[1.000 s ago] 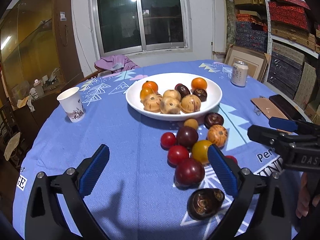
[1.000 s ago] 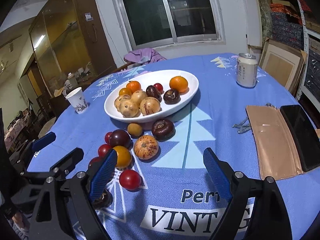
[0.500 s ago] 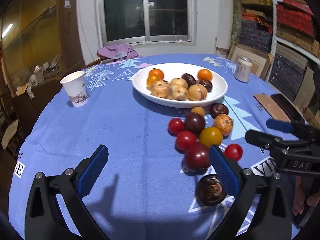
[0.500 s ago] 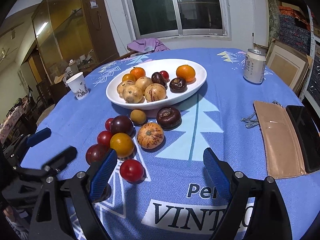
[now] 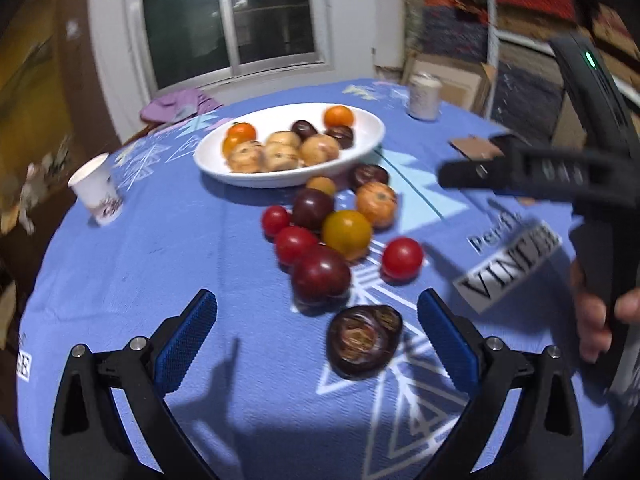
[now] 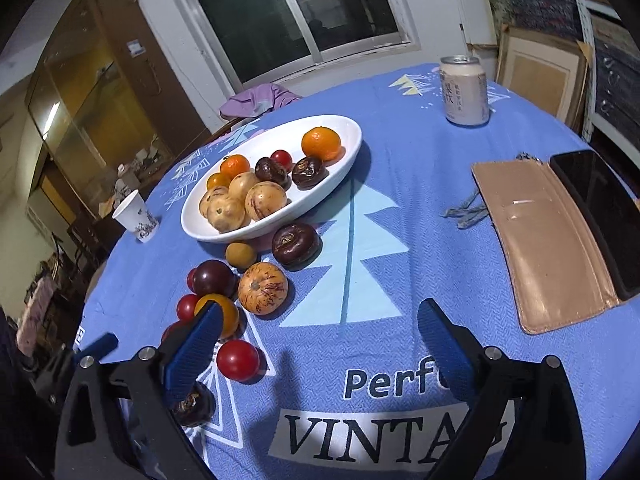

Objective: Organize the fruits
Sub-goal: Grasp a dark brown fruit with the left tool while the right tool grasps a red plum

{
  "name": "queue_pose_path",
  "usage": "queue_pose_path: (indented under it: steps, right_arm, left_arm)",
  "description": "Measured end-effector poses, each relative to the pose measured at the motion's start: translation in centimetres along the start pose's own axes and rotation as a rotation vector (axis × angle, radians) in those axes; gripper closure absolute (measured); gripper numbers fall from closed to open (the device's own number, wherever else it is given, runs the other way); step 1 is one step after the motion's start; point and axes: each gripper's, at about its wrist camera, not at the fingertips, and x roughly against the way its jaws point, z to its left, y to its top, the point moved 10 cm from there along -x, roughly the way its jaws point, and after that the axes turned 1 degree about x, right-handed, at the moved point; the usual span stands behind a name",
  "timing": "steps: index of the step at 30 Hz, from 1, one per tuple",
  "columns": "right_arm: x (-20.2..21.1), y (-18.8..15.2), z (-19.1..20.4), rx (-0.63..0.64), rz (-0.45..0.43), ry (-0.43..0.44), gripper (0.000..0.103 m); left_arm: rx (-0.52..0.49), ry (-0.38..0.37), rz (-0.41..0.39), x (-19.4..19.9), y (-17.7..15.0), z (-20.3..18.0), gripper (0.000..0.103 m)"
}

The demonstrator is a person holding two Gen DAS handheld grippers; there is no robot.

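A white oval bowl point(image 5: 372, 142) point(image 6: 352, 152) holds several fruits on the blue tablecloth. In front of it lies a loose cluster: red tomatoes, a dark plum, a yellow-orange fruit point(image 5: 346, 231) and a striped orange fruit point(image 6: 263, 288). A dark brown fruit point(image 5: 363, 341) lies nearest, between the fingers of my left gripper point(image 5: 316, 344), which stands open above the cloth. My right gripper point(image 6: 318, 344) hangs over bare cloth, its jaws opening wide with nothing between them. A red tomato point(image 6: 237, 359) sits just inside its left finger. The right gripper's body point(image 5: 560, 172) shows at the right of the left wrist view.
A paper cup point(image 5: 96, 190) stands at the left of the table, a drink can point(image 6: 464, 90) at the far right. A tan wallet point(image 6: 548, 248) with a phone point(image 6: 600, 212) and keys lies at the right. Shelves, a cabinet and a window surround the table.
Both views have rolled and shifted. In the left wrist view the dark brown fruit moved from beside the right finger to between the fingers. The right gripper's fingers stand slightly wider apart.
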Motion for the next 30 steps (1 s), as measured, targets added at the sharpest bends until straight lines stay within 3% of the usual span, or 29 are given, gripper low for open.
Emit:
queue_pose_path:
  steps: [3, 7, 10, 13, 15, 19, 24, 30]
  right_arm:
    - [0.0, 0.0, 0.2, 0.001, 0.003, 0.005, 0.004]
    - [0.1, 0.0, 0.2, 0.000, 0.000, 0.008, 0.004]
    - [0.1, 0.0, 0.0, -0.015, 0.002, 0.015, 0.004]
    - [0.1, 0.0, 0.2, -0.013, 0.005, 0.027, 0.004]
    - [0.2, -0.1, 0.5, -0.001, 0.006, 0.029, 0.004]
    - [0.4, -0.2, 1.2, 0.026, 0.002, 0.043, 0.004]
    - [0.7, -1.2, 4.0, 0.186, -0.009, 0.050, 0.004]
    - [0.2, -2.5, 6.3, 0.337, 0.001, 0.008, 0.004]
  left_arm:
    - [-0.024, -0.001, 0.062, -1.3, -0.8, -0.6, 0.004]
    - [0.060, -0.008, 0.153, -3.0, -2.0, 1.0, 0.004]
    - [0.098, 0.062, 0.169, -3.1, -2.4, 3.0, 0.004]
    - [0.117, 0.197, 0.141, -2.1, -2.5, 6.5, 0.004]
    - [0.164, 0.229, 0.138, -1.5, -3.0, 8.8, 0.004]
    - [0.250, 0.174, 0.106, 0.4, -3.9, 11.0, 0.004]
    - [0.120, 0.106, 0.031, 2.4, -3.4, 8.0, 0.004]
    - [0.206, 0.005, 0.108, 0.9, -4.2, 8.1, 0.004]
